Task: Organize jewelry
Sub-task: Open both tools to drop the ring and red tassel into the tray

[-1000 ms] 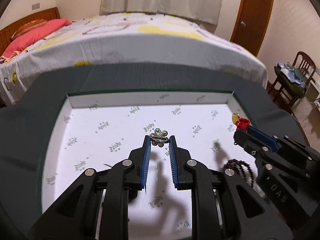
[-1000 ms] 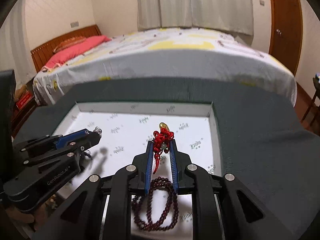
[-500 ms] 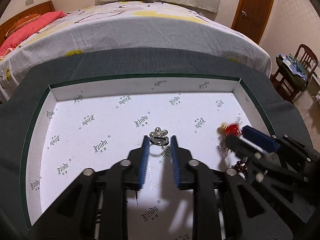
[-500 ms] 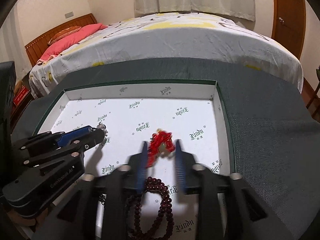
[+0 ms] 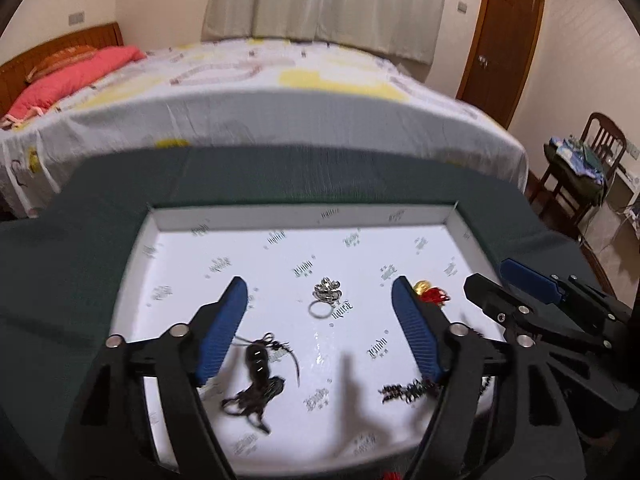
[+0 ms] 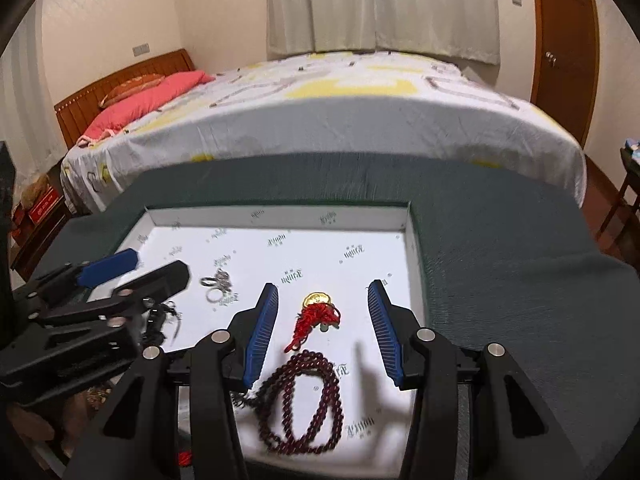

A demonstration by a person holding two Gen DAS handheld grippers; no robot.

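Both claws, the left gripper (image 5: 320, 290) and right gripper (image 6: 322, 296), have just been opening and hold nothing, the ring (image 5: 326, 296) and red charm (image 6: 316, 320) lying loose in the white tray (image 5: 304, 216), where a low swing could scatter them.

White tray (image 5: 400, 216) is looking like glossy printed card, sitting on matt, rough-woven dark green cloth (image 6: 500, 240). Ring (image 5: 327, 292) is shining like polished metal w/ sparkly top. Bead strand (image 6: 304, 396) is showing glossy dark red; tassel charm (image 6: 316, 316) is looking like knotted red cord.
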